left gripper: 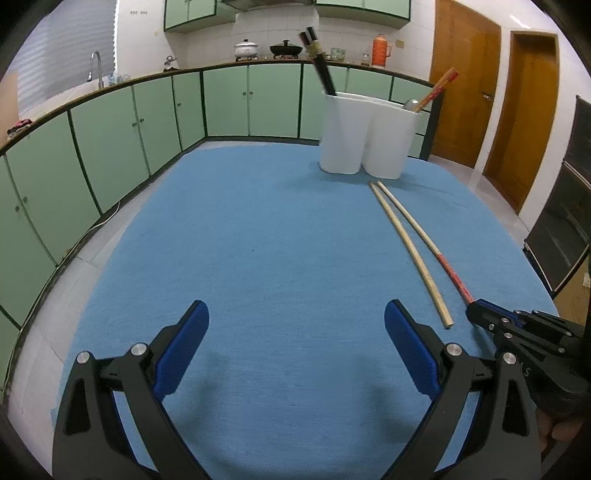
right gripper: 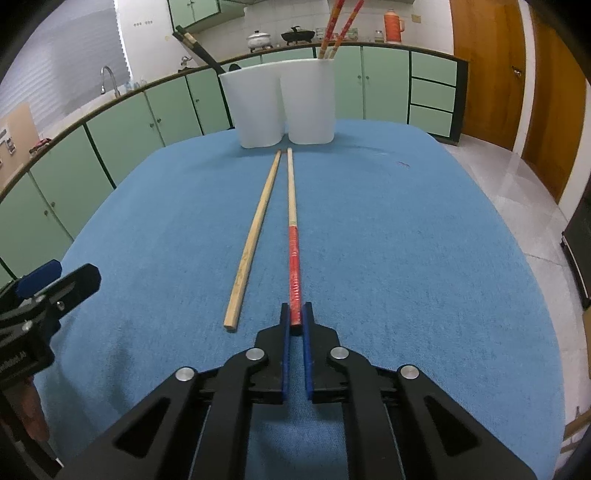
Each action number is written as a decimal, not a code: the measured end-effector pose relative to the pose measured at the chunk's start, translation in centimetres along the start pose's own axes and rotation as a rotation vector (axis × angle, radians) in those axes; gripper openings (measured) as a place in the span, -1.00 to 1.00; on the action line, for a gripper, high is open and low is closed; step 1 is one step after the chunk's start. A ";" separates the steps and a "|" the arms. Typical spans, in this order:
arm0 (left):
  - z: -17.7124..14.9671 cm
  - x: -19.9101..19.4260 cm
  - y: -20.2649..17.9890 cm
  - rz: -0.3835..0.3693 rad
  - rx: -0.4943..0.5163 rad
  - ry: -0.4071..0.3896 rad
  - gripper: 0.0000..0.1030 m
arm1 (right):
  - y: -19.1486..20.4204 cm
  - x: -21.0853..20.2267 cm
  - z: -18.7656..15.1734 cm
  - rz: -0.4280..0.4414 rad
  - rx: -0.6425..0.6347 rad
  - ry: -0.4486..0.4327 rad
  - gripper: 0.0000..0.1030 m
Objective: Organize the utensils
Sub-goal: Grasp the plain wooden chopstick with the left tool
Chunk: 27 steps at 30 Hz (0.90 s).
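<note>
On the blue cloth (right gripper: 406,240) lie 2 loose chopsticks, side by side and nearly parallel, their far tips close together just in front of the white holder (right gripper: 284,107). 1 is a plain wooden chopstick (right gripper: 255,229); the other is a red-handled chopstick (right gripper: 293,251). The right gripper (right gripper: 295,317) has its 2 jaws pressed in on the near red end of the red-handled chopstick, which otherwise rests along the cloth. The plain one lies untouched just beside it, to the left in the right wrist view. The left gripper (left gripper: 295,325) hangs above bare cloth with its 2 blue pads (left gripper: 184,347) spread wide and nothing between them. The white holder has 2 compartments: the left one holds 2 dark chopsticks (left gripper: 319,62) leaning left, the right one holds 2 red-patterned chopsticks (right gripper: 338,26); a grey utensil (left gripper: 410,104) also shows at its rim in the left wrist view
</note>
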<state>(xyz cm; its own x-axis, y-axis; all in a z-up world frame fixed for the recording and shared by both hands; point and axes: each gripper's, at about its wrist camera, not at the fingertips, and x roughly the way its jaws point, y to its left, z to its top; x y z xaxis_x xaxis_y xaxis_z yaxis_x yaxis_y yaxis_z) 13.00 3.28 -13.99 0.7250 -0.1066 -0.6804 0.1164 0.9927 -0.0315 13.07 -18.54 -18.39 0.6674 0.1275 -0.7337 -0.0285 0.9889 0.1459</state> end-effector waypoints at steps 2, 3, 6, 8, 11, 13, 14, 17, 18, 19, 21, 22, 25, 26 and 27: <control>0.0 -0.1 -0.8 -0.019 0.005 0.002 0.81 | -0.5 -0.6 -0.1 -0.005 0.017 -0.009 -0.89; 0.0 -0.1 -1.1 -0.026 0.008 0.002 0.81 | -0.9 -1.0 -0.2 -0.009 0.027 -0.015 -0.89; -0.1 0.0 -2.8 -0.054 0.026 0.008 0.81 | -2.4 -2.4 -0.7 -0.024 0.051 -0.032 -0.89; -0.3 0.0 -4.1 -0.076 0.041 0.013 0.81 | -3.4 -3.1 -1.1 -0.034 0.068 -0.037 -0.89; -0.3 0.5 -5.9 -0.102 0.045 0.030 0.72 | -5.1 -3.9 -1.4 -0.046 0.104 -0.039 -0.89; -0.5 1.2 -6.8 -0.112 0.046 0.056 0.44 | -5.9 -4.2 -1.6 -0.049 0.121 -0.042 -0.89; -0.5 1.7 -7.3 -0.117 0.045 0.072 0.43 | -6.3 -4.2 -1.6 -0.047 0.129 -0.043 -0.89; -0.7 2.5 -8.4 -0.115 0.041 0.091 0.35 | -6.9 -4.4 -1.6 -0.041 0.140 -0.047 -0.89; -0.8 2.6 -8.5 -0.111 0.043 0.094 0.30 | -7.0 -4.4 -1.6 -0.038 0.141 -0.047 -0.89; -0.9 2.7 -8.7 -0.107 0.046 0.097 0.26 | -7.1 -4.3 -1.7 -0.035 0.142 -0.047 -0.89; -1.1 3.0 -9.2 -0.101 0.049 0.103 0.18 | -7.1 -4.4 -1.9 -0.030 0.142 -0.047 -0.89; -1.2 3.1 -9.4 -0.096 0.052 0.107 0.12 | -7.2 -4.3 -1.9 -0.027 0.142 -0.047 -0.89; -1.5 3.7 -9.8 -0.089 0.054 0.129 -0.09 | -7.3 -4.2 -1.9 -0.023 0.143 -0.048 -0.89; -1.6 3.7 -10.0 -0.079 0.060 0.127 -0.11 | -7.3 -4.3 -1.9 -0.022 0.144 -0.050 -0.89; -1.5 3.8 -10.0 -0.074 0.064 0.126 -0.12 | -7.3 -4.3 -1.9 -0.021 0.144 -0.051 -0.89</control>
<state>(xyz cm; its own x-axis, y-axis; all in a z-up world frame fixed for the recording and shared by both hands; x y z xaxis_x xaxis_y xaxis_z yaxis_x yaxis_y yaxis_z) 13.53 -6.99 -17.38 0.6228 -0.1674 -0.7643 0.2120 0.9764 -0.0411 8.99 -26.14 -17.61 0.7038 0.0988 -0.7035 0.0910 0.9696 0.2273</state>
